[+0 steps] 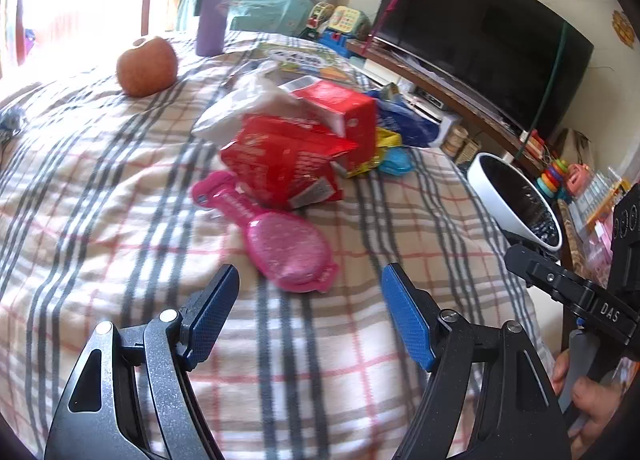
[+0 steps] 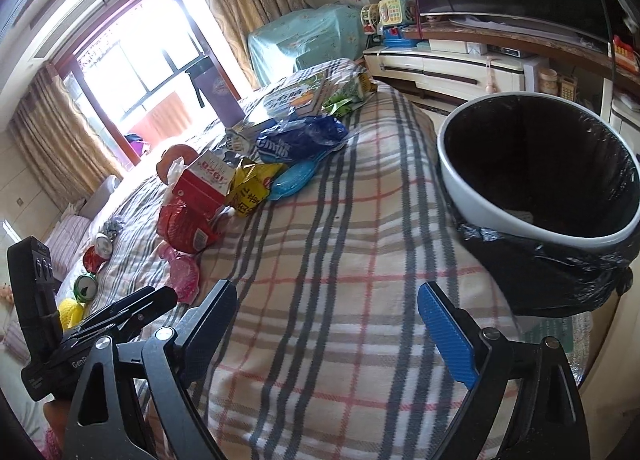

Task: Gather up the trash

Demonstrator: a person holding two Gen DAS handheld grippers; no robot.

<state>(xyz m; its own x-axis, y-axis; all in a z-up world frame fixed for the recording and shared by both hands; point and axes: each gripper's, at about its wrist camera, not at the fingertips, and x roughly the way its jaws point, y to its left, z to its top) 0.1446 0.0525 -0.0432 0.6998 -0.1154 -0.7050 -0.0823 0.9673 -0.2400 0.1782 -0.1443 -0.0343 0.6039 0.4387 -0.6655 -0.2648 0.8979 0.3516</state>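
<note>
A heap of trash lies on the plaid bed: a red snack bag (image 1: 280,163), a red carton (image 1: 344,115), a white plastic bag (image 1: 248,103), a blue wrapper (image 2: 300,137) and a yellow wrapper (image 2: 250,189). A pink glittery hairbrush (image 1: 280,236) lies in front of the heap. My left gripper (image 1: 308,300) is open and empty, just short of the hairbrush. My right gripper (image 2: 328,316) is open and empty over bare blanket, left of the white trash bin (image 2: 536,163) with a black liner.
An apple (image 1: 147,65) and a purple bottle (image 1: 212,11) stand at the far side of the bed. A picture book (image 2: 296,95) lies beyond the heap. Cans (image 2: 86,288) lie at the left. A TV (image 1: 480,31) and toy-covered cabinet stand on the right.
</note>
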